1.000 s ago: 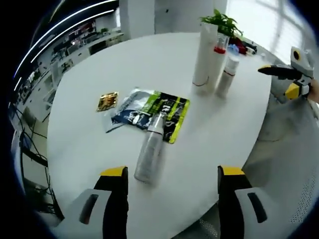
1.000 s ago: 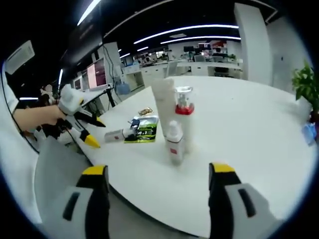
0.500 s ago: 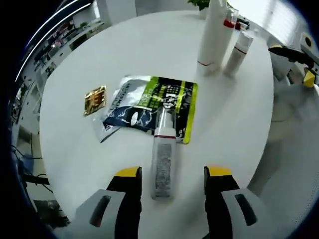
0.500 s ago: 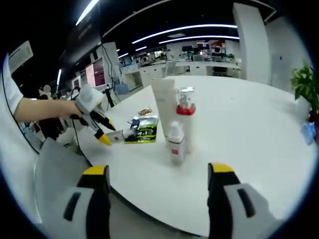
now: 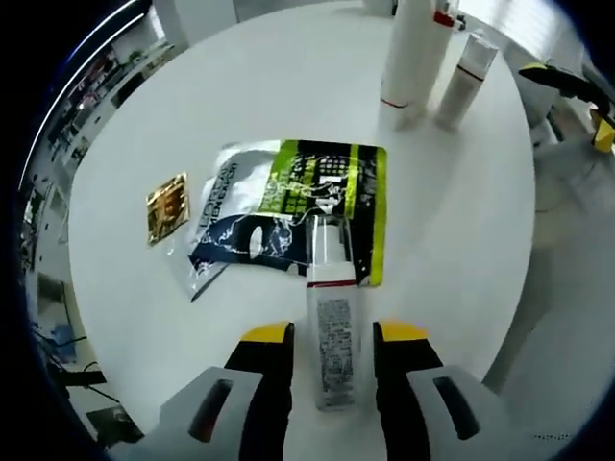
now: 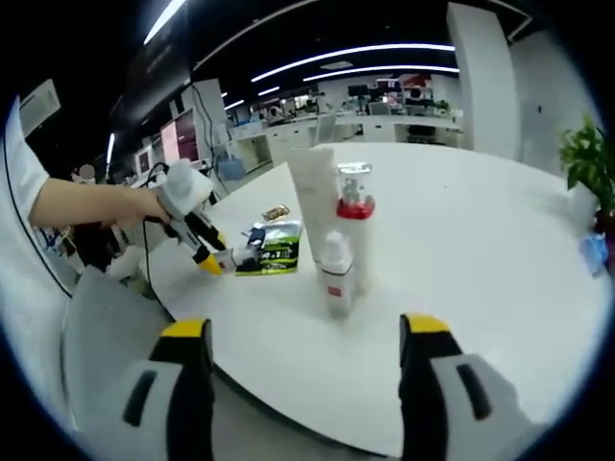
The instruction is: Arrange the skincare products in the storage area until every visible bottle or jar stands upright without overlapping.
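Spanning both views, one round white table (image 5: pixel 240 106) carries everything. Three containers stand upright together: one tall white tube (image 6: pixel 312 206), one red-collared pump bottle (image 6: pixel 354 216) and one small bottle (image 6: pixel 335 276). Two flat sachets overlap, one green and black (image 5: pixel 336 192), one white and blue (image 5: pixel 235 216); one gold packet (image 5: pixel 166 206) lies beside them. One clear bottle (image 5: pixel 331 322) lies flat, its cap on the green sachet, between the half-closed left gripper (image 5: pixel 329 335) jaws; contact is unclear. The right gripper (image 6: pixel 303 331) is wide open, holding nothing.
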A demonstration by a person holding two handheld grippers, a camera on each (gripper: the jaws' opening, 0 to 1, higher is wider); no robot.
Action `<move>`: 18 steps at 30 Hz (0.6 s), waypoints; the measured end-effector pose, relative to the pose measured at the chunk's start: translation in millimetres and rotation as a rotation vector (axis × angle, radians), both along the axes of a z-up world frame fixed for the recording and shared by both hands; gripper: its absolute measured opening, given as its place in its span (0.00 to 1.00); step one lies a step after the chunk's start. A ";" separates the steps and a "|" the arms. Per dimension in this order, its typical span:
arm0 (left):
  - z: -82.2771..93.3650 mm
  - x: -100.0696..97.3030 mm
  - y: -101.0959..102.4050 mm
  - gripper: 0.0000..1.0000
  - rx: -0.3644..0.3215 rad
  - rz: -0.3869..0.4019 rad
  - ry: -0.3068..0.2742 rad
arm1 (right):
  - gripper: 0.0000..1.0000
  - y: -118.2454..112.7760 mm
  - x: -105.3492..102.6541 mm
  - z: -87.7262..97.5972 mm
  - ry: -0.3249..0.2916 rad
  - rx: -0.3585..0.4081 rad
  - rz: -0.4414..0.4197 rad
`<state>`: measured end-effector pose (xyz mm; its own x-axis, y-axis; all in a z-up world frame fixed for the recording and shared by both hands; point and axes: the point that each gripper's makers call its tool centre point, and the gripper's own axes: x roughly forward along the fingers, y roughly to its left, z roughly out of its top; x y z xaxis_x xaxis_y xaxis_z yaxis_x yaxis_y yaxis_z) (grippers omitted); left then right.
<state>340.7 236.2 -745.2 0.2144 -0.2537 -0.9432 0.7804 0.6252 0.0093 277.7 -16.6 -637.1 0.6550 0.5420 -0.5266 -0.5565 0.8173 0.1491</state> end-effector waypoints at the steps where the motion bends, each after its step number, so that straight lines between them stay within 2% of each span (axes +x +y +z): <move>1: -0.7 -0.4 0.0 0.26 0.001 0.000 0.005 | 0.80 0.0 0.5 -0.3 0.001 0.001 0.000; 4: -1.6 -0.6 0.6 0.19 0.003 0.004 0.011 | 0.80 0.2 1.5 -1.0 0.003 -0.002 0.000; 13: -2.8 0.6 1.2 0.17 -0.004 0.011 0.028 | 0.79 3.0 2.9 -3.6 0.012 -0.004 0.007; 18: 0.4 -0.5 -3.0 0.17 -0.050 0.036 0.032 | 0.79 4.3 1.9 -4.3 0.012 -0.016 0.020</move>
<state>340.3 233.2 -744.8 0.1942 -0.2934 -0.9361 0.7570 0.6517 -0.0472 279.6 -12.3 -641.5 0.6377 0.5463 -0.5430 -0.5712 0.8084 0.1425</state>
